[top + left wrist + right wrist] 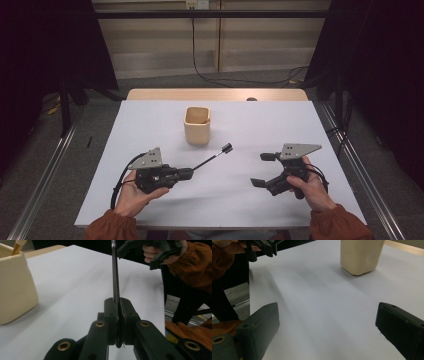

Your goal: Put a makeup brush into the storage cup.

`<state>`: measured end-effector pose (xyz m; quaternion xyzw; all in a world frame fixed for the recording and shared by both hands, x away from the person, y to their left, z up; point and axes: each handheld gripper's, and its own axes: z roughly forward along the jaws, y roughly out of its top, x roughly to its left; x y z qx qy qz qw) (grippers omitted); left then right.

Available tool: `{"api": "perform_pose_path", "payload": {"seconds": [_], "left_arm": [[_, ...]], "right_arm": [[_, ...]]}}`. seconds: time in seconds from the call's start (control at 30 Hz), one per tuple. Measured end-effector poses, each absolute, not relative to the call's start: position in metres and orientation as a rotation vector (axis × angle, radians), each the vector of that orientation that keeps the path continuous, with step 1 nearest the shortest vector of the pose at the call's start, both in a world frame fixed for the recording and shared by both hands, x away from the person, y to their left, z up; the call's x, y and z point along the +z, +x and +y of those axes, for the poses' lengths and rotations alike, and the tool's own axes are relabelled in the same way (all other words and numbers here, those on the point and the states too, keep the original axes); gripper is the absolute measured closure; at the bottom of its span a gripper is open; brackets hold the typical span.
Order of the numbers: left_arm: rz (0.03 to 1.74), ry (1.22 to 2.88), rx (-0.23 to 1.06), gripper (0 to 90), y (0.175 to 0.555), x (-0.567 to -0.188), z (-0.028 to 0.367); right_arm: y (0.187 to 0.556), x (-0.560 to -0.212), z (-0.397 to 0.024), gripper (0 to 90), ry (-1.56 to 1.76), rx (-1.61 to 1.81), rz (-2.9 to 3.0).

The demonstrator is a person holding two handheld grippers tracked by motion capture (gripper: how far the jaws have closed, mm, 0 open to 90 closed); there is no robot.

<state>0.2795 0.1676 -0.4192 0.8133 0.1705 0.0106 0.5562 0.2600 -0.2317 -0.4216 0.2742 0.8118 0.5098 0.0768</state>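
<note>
We see the left gripper (186, 173) low over the white table (150, 130), its jaws pressed together on the thin black handle of a brush (214, 156). From the left gripper view, that handle (115, 275) runs straight out between the jaws and away from them, with its dark head at the far end, raised off the table. The cream square cup (197, 125) stands beyond the jaws and to their left in that view, apart from the brush, with a wooden stick (19, 246) inside it. The right gripper (265, 170) hangs over the table with its jaws spread wide and nothing between them; in the right gripper view the cup (361, 255) stands well ahead, apart from both jaws.
</note>
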Motion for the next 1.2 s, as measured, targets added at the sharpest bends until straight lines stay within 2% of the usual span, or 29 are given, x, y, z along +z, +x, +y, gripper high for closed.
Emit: {"api": "perform_pose_path", "payload": {"seconds": [0.37,0.77,1.03,1.2], "left_arm": [[0.365,1.825,0.028,85.5,0.276,-0.414,0.158],[0.350,1.803,0.021,85.5,0.271,-0.413,0.150],[0.342,1.805,0.020,85.5,0.271,-0.414,0.145],[0.339,1.808,0.015,85.5,0.271,-0.415,0.143]], "right_arm": [[0.258,-0.421,-0.220,8.1,0.752,1.595,2.405],[0.262,-0.418,-0.214,9.6,0.717,1.722,2.379],[0.262,-0.411,-0.210,1.8,0.709,1.791,2.406],[0.263,-0.407,-0.201,3.2,0.735,1.774,2.400]]}}
